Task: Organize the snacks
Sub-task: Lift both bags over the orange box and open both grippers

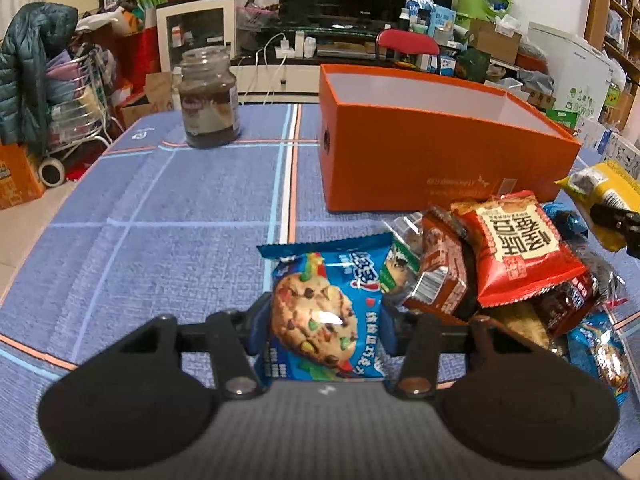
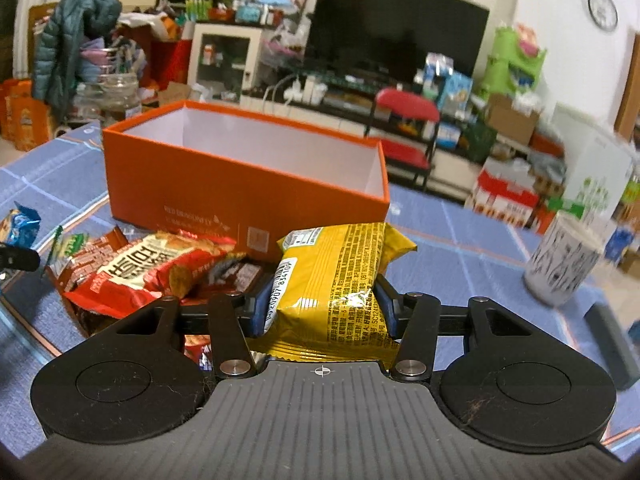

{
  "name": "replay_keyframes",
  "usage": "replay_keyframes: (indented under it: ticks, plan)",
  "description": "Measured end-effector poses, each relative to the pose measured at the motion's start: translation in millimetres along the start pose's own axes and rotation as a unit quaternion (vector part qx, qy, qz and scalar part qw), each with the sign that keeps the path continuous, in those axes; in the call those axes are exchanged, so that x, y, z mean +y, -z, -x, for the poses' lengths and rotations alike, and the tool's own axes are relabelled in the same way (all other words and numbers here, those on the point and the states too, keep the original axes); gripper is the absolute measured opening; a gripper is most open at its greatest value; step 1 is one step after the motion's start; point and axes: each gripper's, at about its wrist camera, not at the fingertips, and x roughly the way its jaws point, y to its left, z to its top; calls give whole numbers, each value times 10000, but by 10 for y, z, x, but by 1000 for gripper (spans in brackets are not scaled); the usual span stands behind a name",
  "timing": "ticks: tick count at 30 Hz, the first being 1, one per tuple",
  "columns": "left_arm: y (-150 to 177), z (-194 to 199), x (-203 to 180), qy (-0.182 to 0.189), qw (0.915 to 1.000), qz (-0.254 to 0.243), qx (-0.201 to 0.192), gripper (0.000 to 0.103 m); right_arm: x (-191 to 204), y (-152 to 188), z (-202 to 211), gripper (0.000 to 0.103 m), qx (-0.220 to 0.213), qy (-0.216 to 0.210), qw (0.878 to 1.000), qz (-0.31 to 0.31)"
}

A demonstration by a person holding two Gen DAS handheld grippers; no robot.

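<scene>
The left gripper (image 1: pixel 322 320) squeezes one blue cookie packet (image 1: pixel 320 312), standing tall, its long side pointing away toward the table's (image 1: pixel 160 220) far edge. The right gripper (image 2: pixel 322 306) squeezes one yellow snack packet (image 2: pixel 336 280), long side leaning toward the one orange box (image 2: pixel 240 184). A pile of snacks (image 1: pixel 500 264) lies just before the box.
</scene>
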Motion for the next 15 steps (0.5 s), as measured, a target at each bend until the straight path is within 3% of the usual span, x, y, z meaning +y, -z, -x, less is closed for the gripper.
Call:
replay_keyframes:
  ticks: [7, 15]
  plan:
    - [-250, 251, -42, 126, 9989, 106, -448, 50, -128, -241, 242, 37, -305, -232, 9983, -442]
    - [-1084, 210, -232, 449, 9938, 112, -1008, 50, -403, -728, -5, 37, -409, -590, 9927, -964]
